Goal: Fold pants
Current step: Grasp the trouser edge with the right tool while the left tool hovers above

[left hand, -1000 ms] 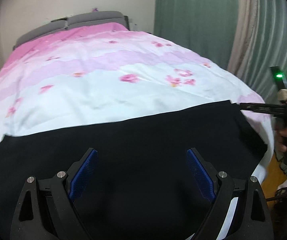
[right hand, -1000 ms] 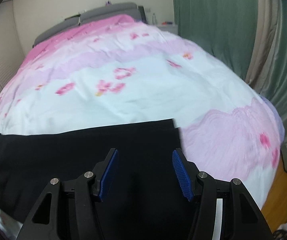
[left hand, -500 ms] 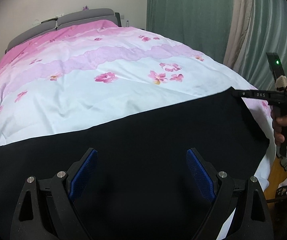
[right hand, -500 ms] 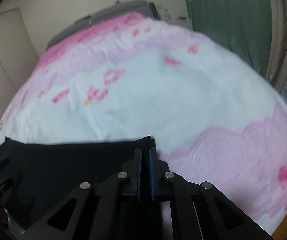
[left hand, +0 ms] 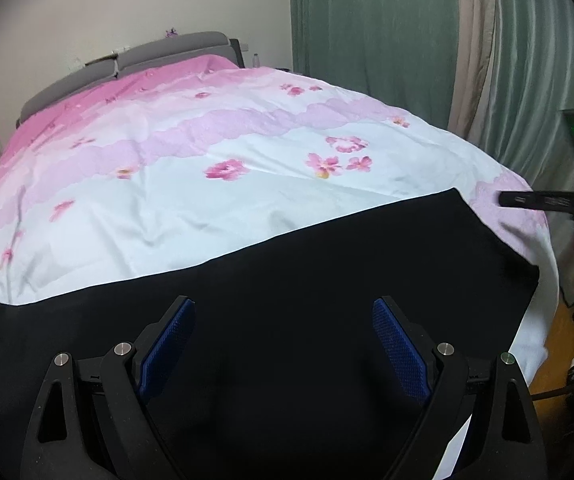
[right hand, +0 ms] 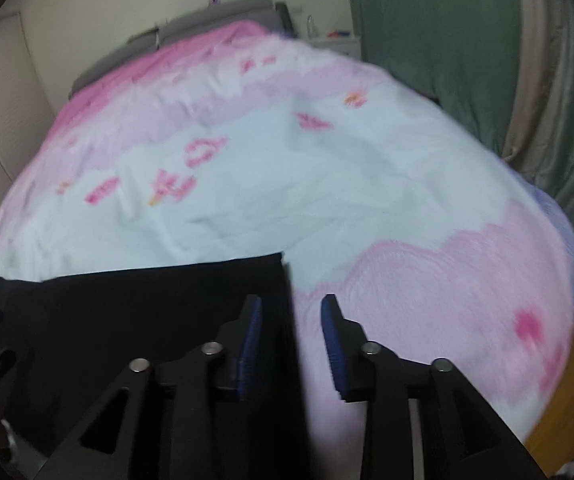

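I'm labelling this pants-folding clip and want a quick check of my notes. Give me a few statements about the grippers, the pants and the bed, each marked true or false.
1. The left gripper has its jaws spread wide over the black pants. True.
2. The right gripper is clamped shut on the pants. False: its jaws stand apart, straddling the pants' right edge, with nothing pinched between them.
3. The pants lie on a floral duvet. True.
4. The curtains are pink. False: they are green, with a beige panel alongside.
5. The pants cover the whole bed. False: they lie only across its near end.
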